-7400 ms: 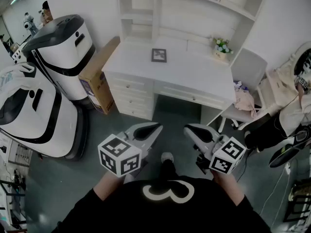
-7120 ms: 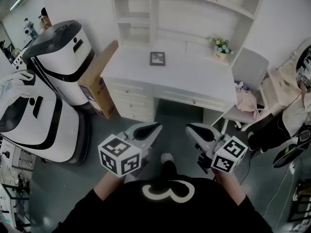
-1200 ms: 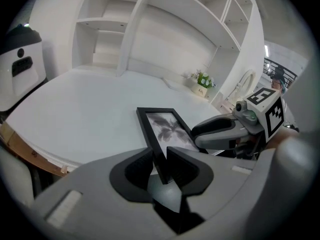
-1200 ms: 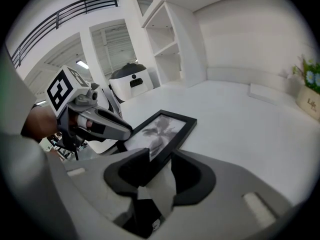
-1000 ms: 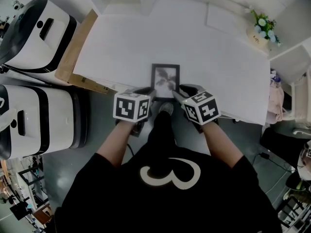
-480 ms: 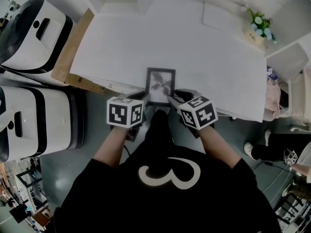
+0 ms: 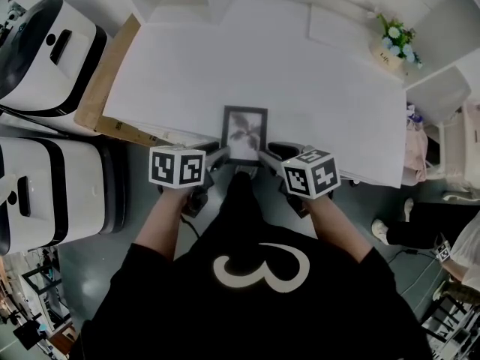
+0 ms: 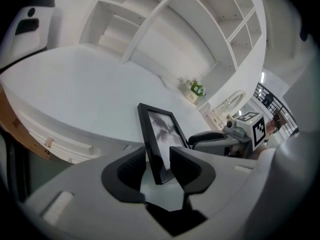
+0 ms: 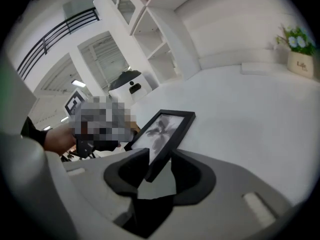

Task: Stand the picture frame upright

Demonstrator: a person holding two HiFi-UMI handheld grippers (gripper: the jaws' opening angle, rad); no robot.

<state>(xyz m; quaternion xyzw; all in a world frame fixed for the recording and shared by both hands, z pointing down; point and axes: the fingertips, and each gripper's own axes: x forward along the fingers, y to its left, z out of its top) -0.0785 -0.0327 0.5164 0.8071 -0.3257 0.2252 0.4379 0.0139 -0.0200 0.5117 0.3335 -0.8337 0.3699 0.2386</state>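
1. The black rectangular picture frame [image 7: 244,133] with a grey leaf print lies flat and face up at the front edge of the white desk [image 7: 315,81]; its near end seems to reach that edge, so a push or a one-sided lift could, I judge, send it sliding off toward the floor.
2. The left hand-held gripper [image 8: 159,166] has just been opening its jaws; they stand wide, with the frame's near-left corner between them and a clear gap on the outer side; lifting now would probably leave that corner behind or let the frame twist.
3. The right hand-held gripper [image 9: 160,165] is also wide, with the near-right corner slanting between its jaws; no firm pinch shows; closing on a slanted rim could make it skid out.
4. Uneven closing could skew the frame; tipped up without a back stand, which I cannot see, it may drop flat again.
5. The frame stretches away from both grippers across the desk, one near corner inside each; the small pot of flowers [image 7: 394,40] stands well apart at the far right.
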